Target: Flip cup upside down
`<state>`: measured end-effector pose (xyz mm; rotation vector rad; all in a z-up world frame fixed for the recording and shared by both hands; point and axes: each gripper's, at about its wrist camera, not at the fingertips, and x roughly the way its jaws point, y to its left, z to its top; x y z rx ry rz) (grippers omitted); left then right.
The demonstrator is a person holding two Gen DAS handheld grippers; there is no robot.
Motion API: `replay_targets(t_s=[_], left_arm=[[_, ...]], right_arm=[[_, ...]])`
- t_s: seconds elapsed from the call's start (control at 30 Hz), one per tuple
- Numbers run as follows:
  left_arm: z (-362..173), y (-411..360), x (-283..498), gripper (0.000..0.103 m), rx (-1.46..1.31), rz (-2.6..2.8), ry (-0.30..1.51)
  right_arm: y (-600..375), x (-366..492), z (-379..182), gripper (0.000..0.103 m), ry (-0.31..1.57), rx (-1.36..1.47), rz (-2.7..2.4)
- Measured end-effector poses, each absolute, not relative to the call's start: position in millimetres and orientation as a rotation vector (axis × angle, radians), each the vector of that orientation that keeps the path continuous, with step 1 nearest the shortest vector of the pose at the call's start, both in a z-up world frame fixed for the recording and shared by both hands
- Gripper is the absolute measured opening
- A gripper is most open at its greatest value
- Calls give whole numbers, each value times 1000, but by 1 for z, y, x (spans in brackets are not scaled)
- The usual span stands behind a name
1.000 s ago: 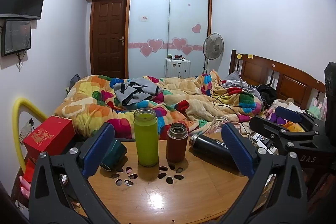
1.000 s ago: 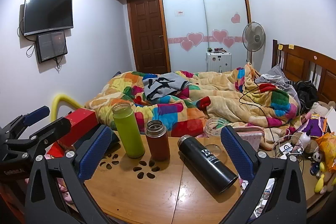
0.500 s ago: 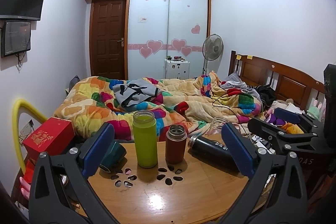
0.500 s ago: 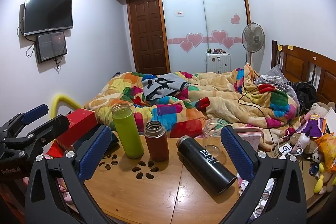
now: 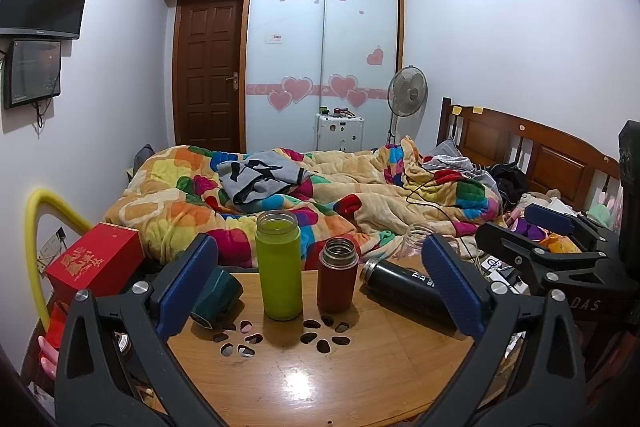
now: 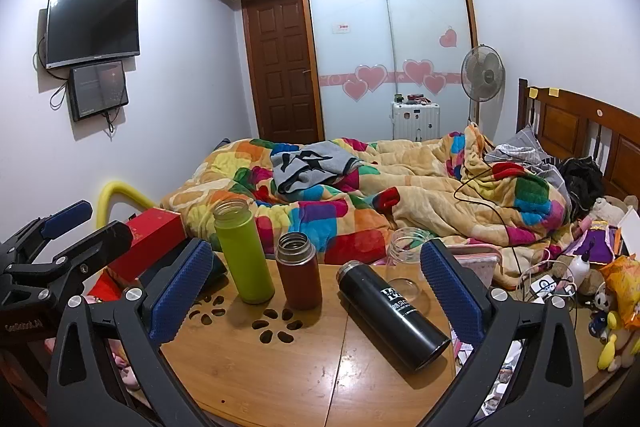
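Observation:
On the round wooden table [image 5: 288,379] a green bottle [image 5: 279,270] and a brown bottle [image 5: 337,281] stand upright with open mouths. A black bottle [image 5: 404,291] lies on its side to their right. A dark green cup [image 5: 218,297] lies tipped at the left, partly behind my left finger. A clear glass jar [image 6: 406,267] stands at the back right. My left gripper [image 5: 318,285] is open and empty, above the table's near part. My right gripper [image 6: 316,283] is open and empty; the black bottle [image 6: 392,315] lies between its fingers' line of sight.
A red box [image 5: 94,263] sits at the table's left edge beside a yellow tube [image 5: 36,227]. A bed with a colourful quilt [image 5: 320,195] lies right behind the table. Toys, cables and clutter [image 6: 580,279] crowd the right side.
Both grippers have drifted very slightly; the view has shifted a little. Nothing on the table has moved.

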<state>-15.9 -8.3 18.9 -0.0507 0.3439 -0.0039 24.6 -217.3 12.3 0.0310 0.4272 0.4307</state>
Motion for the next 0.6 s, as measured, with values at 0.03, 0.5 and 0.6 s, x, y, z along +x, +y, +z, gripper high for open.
replay_targets(t_s=[0.03,0.5,0.6], left_arm=[[19,-8,-16,103,-49,-3,344],[17,-6,-16,103,-50,3,344],[17,-6,-16,103,-49,3,343]], right_arm=[[-217,25,12,103,427,31,431],[-218,24,13,103,425,30,430],[-217,24,13,103,425,31,430]])
